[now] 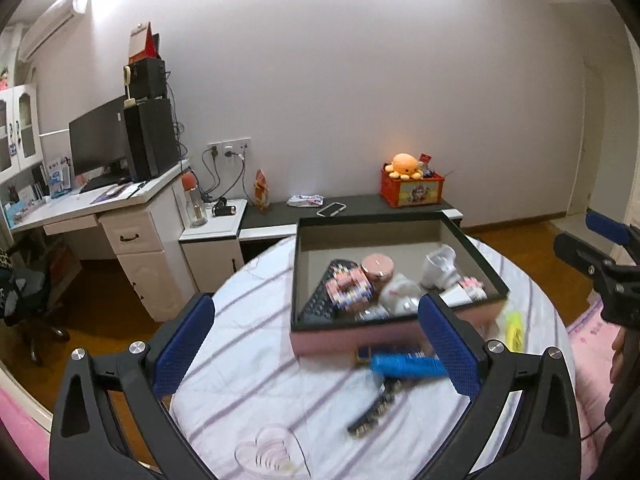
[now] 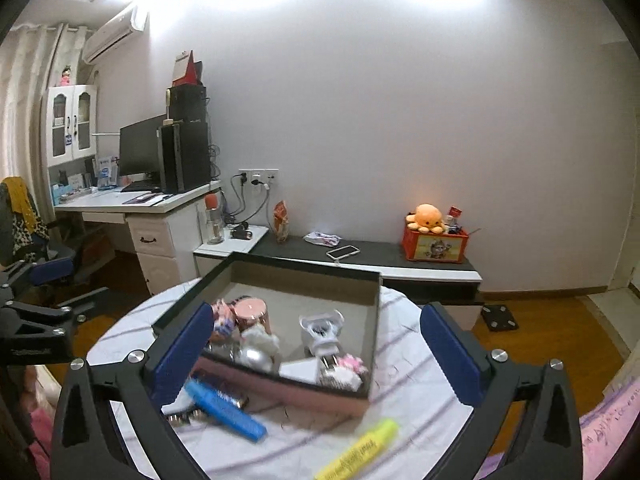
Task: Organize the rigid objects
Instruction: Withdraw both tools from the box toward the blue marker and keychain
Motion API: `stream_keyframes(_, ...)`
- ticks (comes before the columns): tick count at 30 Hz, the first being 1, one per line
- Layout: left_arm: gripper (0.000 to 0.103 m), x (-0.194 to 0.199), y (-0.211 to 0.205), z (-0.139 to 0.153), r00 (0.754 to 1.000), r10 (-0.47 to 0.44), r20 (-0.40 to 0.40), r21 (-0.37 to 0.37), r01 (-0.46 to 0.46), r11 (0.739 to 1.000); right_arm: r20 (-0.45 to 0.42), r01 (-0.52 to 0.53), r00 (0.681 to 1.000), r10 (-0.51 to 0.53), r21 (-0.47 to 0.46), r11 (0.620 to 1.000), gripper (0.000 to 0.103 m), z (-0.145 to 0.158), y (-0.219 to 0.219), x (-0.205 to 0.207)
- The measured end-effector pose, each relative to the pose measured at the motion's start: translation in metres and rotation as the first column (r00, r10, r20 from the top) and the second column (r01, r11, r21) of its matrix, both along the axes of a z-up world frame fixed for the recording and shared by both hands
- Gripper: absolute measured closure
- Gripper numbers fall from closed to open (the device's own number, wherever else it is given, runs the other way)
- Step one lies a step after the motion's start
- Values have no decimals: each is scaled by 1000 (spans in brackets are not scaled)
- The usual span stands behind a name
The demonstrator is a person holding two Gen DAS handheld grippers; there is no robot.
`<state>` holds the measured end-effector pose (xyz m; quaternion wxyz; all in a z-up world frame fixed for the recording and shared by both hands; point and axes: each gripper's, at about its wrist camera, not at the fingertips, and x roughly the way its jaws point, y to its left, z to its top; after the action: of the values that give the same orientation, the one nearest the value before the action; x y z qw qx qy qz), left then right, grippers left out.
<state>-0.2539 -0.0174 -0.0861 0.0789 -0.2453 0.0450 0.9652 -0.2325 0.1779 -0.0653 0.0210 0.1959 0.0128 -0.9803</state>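
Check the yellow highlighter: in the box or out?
Out. The yellow highlighter lies on the striped tablecloth in front of the pink box.

You have a round table [image 2: 404, 412] covered in a white cloth with thin purple stripes. On it sits an open box [image 2: 374, 320] with pink sides and a black rim. Just in front of the box lie a blue marker [image 2: 226, 410] over a dark hair clip [image 1: 370, 414], and, apart, a yellow highlighter [image 2: 358, 452]. A clear heart-shaped dish [image 1: 266, 454] rests near the table's near edge.

Striped cloth table cover [image 2: 404, 396], glossy plastic highlighter [image 2: 360, 450], wood floor [image 2: 552, 320]
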Motion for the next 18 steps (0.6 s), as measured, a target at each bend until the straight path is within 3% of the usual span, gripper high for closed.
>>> stream_keyframes(8, 0, 18, 18, -16, 998, -52, 46, -64, 55, 996, 35, 35, 999, -34, -21, 999, 0, -13, 12, 27)
stream_keyframes(18, 0, -4, 47, -80, 972, -84, 218, -130, 114, 985, 216, 96, 973, -78, -75, 993, 0, -78, 25, 9)
